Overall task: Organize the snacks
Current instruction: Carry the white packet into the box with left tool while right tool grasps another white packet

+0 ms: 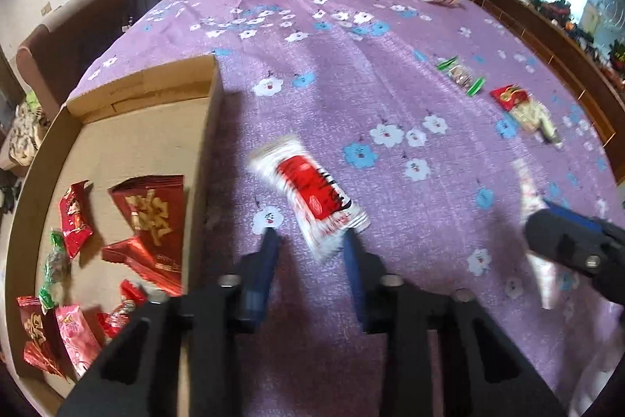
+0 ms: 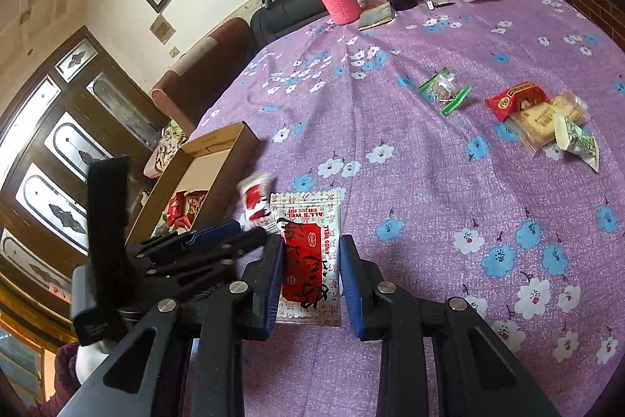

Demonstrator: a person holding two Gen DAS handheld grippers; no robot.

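Left wrist view: left hand-held gripper point(image 1: 310, 241), spread, is releasing a blurred packet point(image 1: 308, 194) beside the box point(image 1: 211, 127). Right hand-held gripper point(image 2: 310, 274), spread, is straddling 1 packet point(image 2: 308, 256) on the counter point(image 2: 449, 163).

Black frames, silver screws, blue fingers point(image 2: 353, 284)

Motion-blurred white-and-red snack packet point(image 1: 308, 192), print unreadable.
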